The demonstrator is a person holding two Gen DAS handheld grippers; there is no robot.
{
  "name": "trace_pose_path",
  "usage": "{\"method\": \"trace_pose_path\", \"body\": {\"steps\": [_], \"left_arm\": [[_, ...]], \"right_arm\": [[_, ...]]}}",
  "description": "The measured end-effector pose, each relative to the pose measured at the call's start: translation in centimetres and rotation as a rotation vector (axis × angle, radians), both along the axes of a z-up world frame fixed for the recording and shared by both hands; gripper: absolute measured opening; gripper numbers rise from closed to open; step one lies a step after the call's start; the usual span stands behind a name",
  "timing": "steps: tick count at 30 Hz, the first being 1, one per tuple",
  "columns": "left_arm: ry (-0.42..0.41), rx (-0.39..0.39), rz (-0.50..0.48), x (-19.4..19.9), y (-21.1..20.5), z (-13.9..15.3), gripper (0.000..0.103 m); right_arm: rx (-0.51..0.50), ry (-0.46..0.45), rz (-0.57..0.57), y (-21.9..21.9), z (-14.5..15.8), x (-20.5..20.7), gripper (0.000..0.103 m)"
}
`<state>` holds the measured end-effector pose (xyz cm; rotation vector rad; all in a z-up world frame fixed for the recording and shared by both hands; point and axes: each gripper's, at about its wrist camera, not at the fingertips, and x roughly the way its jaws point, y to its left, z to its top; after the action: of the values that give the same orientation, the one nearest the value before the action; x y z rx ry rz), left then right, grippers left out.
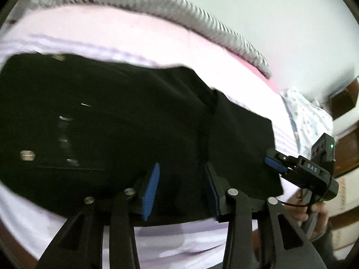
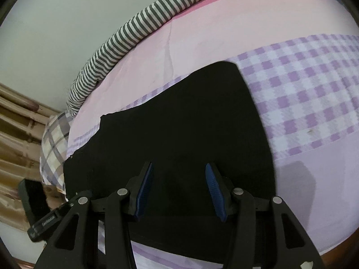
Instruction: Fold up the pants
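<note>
Pants (image 1: 125,123) black, flat on checked bedsheet (image 2: 314,103); left gripper (image 1: 181,190) and right gripper (image 2: 179,190) both parted, empty.

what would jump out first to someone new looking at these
The black pants spread flat across the middle of the bed, dark against the lilac checked sheet. Next, the blue-padded left gripper and right gripper, both open just above the cloth. A striped blanket lines the far edge.
</note>
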<state>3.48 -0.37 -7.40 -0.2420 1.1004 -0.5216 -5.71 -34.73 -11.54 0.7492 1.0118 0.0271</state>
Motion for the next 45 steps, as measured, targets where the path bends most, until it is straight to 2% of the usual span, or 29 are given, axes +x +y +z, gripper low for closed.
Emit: {"method": "trace_pose_path", "body": {"steps": [3, 7, 15, 21, 26, 28, 33, 39, 45], "left_arm": [[-0.051, 0.017, 0.061, -0.5, 2.3, 0.8, 0.045], [-0.077, 0.043, 0.148, -0.6, 5.0, 0.8, 0.046], [-0.069, 0.037, 0.294, -0.8, 9.2, 0.3, 0.046], [-0.049, 0.017, 0.364, -1.3, 12.4, 0.2, 0.047], [-0.012, -0.039, 0.438, -1.6, 15.3, 0.0, 0.049], [0.031, -0.081, 0.471, -1.7, 16.6, -0.2, 0.049], [0.154, -0.266, 0.578, -1.9, 20.1, -1.4, 0.05], [0.236, -0.33, 0.672, -2.0, 22.0, -3.6, 0.051], [0.235, -0.387, 0.666, -1.4, 22.1, -4.3, 0.051]], "right_arm": [[-0.017, -0.003, 0.012, 0.7, 0.2, 0.9, 0.047], [-0.001, -0.013, 0.044, 2.2, 0.4, 2.9, 0.047], [-0.006, -0.012, 0.208, 8.3, 0.6, 8.1, 0.047], [0.01, -0.005, 0.326, 11.6, 0.6, 9.5, 0.047], [0.049, -0.049, 0.313, 11.0, 2.1, 8.4, 0.047], [0.053, -0.085, 0.287, 9.8, 3.3, 7.4, 0.048], [0.091, -0.148, 0.212, 7.5, 5.1, 5.1, 0.05], [0.145, -0.168, 0.153, 5.9, 5.4, 3.5, 0.051], [0.149, -0.171, 0.145, 5.7, 5.2, 3.3, 0.051]]}}
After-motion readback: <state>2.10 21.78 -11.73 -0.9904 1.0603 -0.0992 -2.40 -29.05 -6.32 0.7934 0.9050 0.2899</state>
